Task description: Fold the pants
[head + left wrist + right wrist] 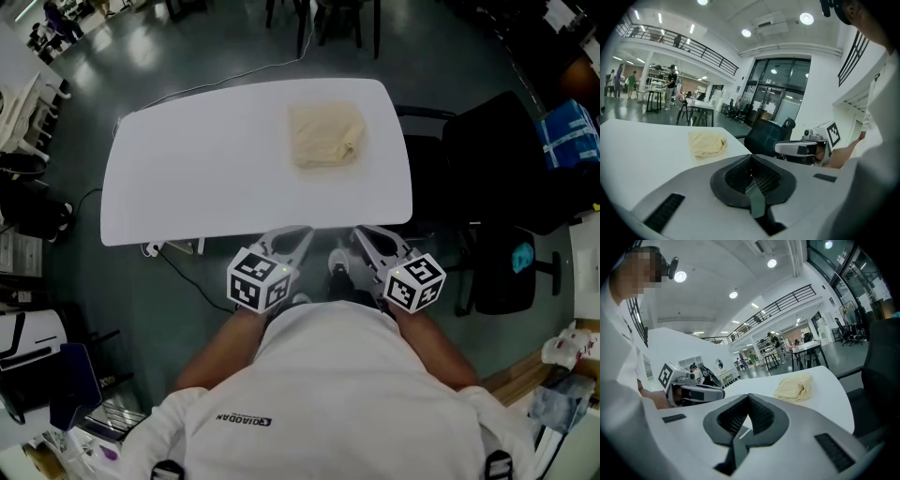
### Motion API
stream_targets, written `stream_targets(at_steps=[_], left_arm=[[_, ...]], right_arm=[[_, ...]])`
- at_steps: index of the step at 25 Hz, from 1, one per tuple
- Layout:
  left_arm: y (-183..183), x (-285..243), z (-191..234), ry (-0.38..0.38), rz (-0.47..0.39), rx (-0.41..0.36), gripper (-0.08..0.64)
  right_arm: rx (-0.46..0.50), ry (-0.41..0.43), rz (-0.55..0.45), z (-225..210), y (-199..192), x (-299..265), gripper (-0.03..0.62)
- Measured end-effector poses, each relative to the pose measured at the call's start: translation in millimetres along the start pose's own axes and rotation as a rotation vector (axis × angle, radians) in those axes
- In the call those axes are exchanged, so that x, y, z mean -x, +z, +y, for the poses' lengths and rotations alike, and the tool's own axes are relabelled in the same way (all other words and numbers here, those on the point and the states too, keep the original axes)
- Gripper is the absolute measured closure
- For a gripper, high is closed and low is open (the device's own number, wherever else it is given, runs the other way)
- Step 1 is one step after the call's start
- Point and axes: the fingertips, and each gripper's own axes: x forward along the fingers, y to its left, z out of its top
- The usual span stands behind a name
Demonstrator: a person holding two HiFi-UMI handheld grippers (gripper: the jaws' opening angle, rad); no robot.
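The pants (325, 134) lie folded into a small cream bundle on the far right part of the white table (187, 178). Both grippers hang over the floor just short of the table's near edge, close to the person's body. My left gripper (302, 232) is shut with nothing in it, and my right gripper (361, 232) beside it is shut and empty too. In the left gripper view the closed jaws (751, 157) point past the pants (708, 143), with the right gripper (806, 147) off to the side. The right gripper view shows its closed jaws (749, 397), the pants (793, 386) and the left gripper (693, 391).
A black office chair (506, 178) stands right of the table. A cable (178, 272) trails on the floor under the near edge. A blue box (570, 131) sits at far right, and more chairs (328, 19) stand beyond the table's far side.
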Motion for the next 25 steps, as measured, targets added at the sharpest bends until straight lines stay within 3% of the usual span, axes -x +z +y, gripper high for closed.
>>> stream_targets(at_steps=[7,17,25], left_arm=[[3,2,-9,-0.005,-0.040,0.003,0.532],[4,-8,-20,0.040,-0.044,0.024,0.532],[24,-45,-50,0.024,-0.081,0.050,0.532]], right_arm=[[0.032,-0.042,-0.023,0,-2,28,0.574],[0.088,0.007,-0.052,-14,25,40,0.574],[0.122,0.059,-0.059,-40,41,68,0.574]])
